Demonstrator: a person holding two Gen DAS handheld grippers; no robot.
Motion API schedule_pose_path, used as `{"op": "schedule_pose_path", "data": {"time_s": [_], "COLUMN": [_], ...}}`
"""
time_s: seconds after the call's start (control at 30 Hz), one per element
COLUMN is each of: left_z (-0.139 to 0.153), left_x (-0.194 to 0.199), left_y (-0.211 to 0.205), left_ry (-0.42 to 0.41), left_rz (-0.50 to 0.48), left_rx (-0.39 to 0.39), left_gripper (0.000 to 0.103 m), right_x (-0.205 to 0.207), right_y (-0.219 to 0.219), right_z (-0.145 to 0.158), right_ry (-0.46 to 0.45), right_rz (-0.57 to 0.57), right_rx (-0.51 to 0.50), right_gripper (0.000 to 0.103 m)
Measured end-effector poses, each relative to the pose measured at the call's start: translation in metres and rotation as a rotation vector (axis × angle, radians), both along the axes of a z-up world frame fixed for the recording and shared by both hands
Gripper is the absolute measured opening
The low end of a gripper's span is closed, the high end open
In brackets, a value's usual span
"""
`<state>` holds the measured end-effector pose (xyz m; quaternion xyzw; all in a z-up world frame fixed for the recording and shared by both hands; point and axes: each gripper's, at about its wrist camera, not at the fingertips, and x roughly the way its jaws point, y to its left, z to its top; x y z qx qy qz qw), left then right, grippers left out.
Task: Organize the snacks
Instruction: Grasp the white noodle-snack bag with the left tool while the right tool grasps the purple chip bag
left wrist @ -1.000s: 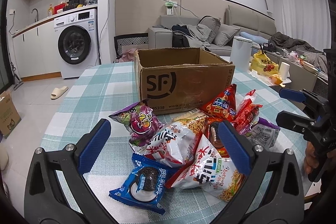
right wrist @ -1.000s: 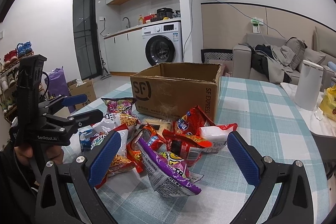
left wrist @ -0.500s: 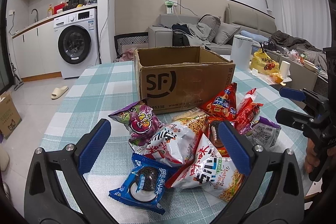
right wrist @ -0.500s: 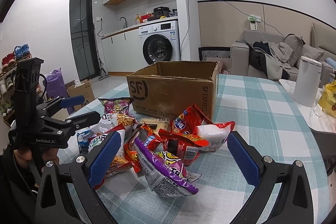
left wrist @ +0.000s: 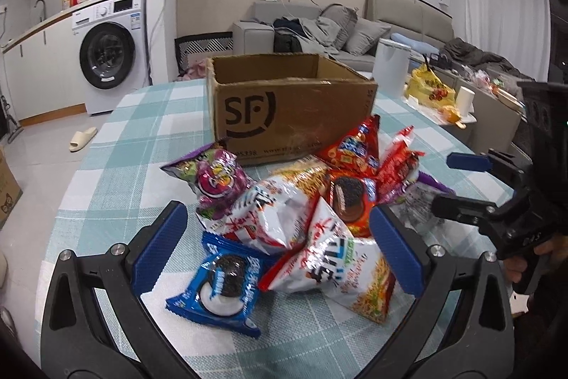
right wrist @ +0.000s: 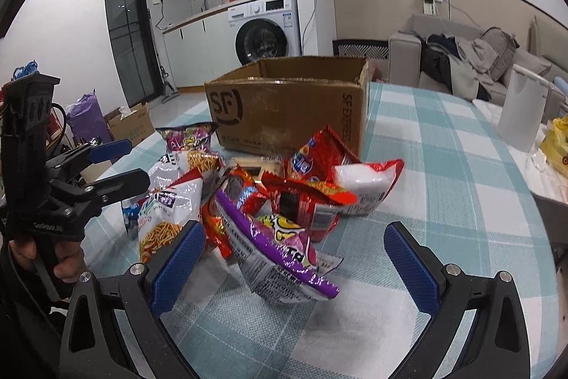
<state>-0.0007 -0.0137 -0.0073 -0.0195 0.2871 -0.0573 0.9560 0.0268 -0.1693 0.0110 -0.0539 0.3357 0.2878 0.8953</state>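
A pile of snack bags lies on the checked tablecloth in front of an open brown SF cardboard box (left wrist: 291,116), which also shows in the right wrist view (right wrist: 287,109). My left gripper (left wrist: 280,251) is open and empty, just above a blue cookie pack (left wrist: 216,286) and a white noodle-snack bag (left wrist: 333,258). My right gripper (right wrist: 294,258) is open and empty, over a purple chip bag (right wrist: 280,258). Red bags (right wrist: 319,173) lie nearer the box. A purple-pink bag (left wrist: 213,180) sits at the pile's left.
A white jug (right wrist: 522,112) and a yellow bag (left wrist: 429,87) stand to the right of the box. The table edge (left wrist: 71,187) drops to the floor on the left. A washing machine (left wrist: 110,55) and sofa (left wrist: 355,23) are behind.
Both grippers have moved a little closer to and lower over the snack pile. Both stay open. The snacks and box have not moved.
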Motion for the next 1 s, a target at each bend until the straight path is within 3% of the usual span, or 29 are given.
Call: {"op": "schedule_pose_path", "data": {"time_s": [0.37,0.73,1.0], "left_z": [-0.011,-0.024,-0.030], "left_x": [0.000,0.013,0.024], "left_y": [-0.015,-0.028,-0.030], "left_ry": [0.077,0.153,0.194], "left_rz": [-0.104,-0.134,-0.159], "left_rx": [0.001,0.039,0.033], "left_gripper": [0.102,0.102,0.100], "right_x": [0.001,0.013,0.016], "right_y": [0.003,0.008,0.010], "right_z": [-0.007,-0.019,-0.022], "right_ry": [0.073,0.162,0.185], "right_rz": [0.030,0.032,0.044], "right_rx": [0.025,0.027,0.041], "right_gripper": [0.100,0.077,0.072]}}
